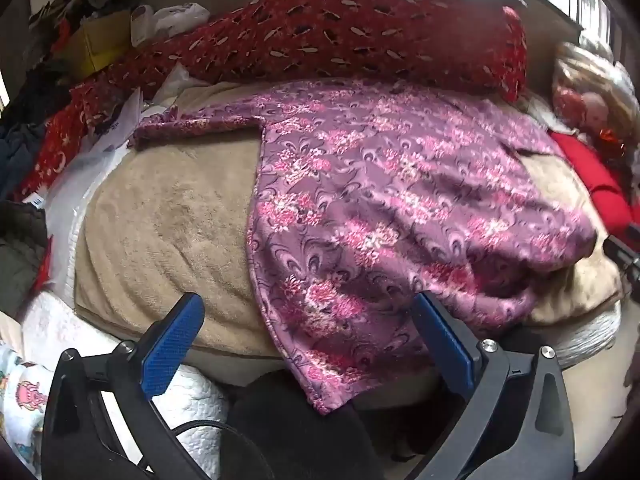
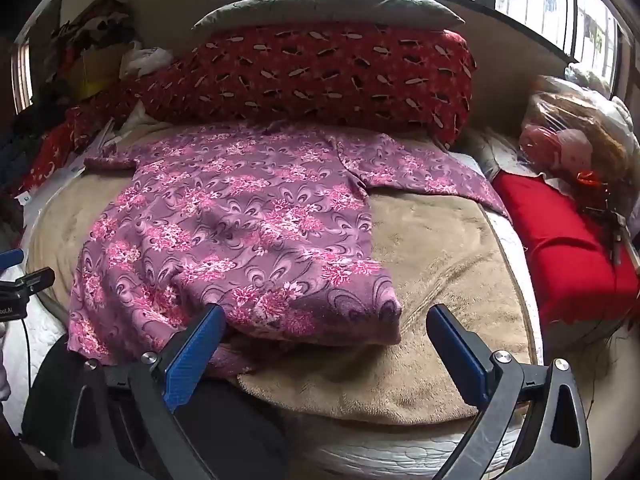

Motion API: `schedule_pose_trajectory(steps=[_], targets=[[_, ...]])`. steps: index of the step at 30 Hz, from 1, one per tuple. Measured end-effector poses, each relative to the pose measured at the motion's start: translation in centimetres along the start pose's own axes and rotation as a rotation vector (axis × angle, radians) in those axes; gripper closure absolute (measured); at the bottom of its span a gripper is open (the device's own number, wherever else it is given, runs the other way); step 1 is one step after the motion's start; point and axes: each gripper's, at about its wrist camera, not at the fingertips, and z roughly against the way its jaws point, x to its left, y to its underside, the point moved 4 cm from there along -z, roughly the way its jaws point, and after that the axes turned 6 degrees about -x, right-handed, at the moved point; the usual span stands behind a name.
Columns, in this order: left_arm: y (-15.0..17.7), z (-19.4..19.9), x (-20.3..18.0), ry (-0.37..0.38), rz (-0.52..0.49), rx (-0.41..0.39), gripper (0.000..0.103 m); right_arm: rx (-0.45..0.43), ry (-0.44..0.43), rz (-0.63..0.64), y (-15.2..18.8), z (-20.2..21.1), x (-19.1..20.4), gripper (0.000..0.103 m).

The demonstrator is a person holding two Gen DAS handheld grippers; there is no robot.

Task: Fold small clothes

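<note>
A purple dress with pink flowers [image 1: 380, 184] lies spread on a beige blanket [image 1: 168, 220], one sleeve [image 1: 192, 124] stretched to the left. Its lower hem hangs over the bed's front edge. My left gripper [image 1: 308, 304] hovers wide open over that hem, and its blue pads [image 1: 172, 352] touch nothing. In the right wrist view the same dress [image 2: 240, 232] has its lower right corner bunched up. My right gripper [image 2: 326, 312] stands wide open just in front of that corner, over the blanket [image 2: 440, 264]. The left gripper [image 2: 24, 276] shows at the left edge.
A long red patterned pillow [image 2: 320, 76] and a grey pillow [image 2: 328, 10] lie behind the dress. A red cloth [image 2: 560, 240] and a plastic-wrapped bundle [image 2: 576, 128] sit to the right. Piled clothes and a yellow box [image 1: 96, 44] crowd the left.
</note>
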Motion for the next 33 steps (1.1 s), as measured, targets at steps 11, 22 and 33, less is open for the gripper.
schedule_pose_trajectory(steps=[11,22,33], targets=[[0.6,0.2,-1.5,0.009,-0.033,-0.034,0.0,0.005,-0.027,-0.067,0.1,-0.2,-0.4,0.002],[0.4,0.8,-2.9,0.036,-0.058,-0.041,0.0,0.002,-0.062,-0.102,0.2,0.3,-0.5,0.002],[0.5,0.9,-4.1,0.049,-0.087,-0.039,0.0,0.008,-0.082,-0.124,0.4,0.4,-0.7,0.002]])
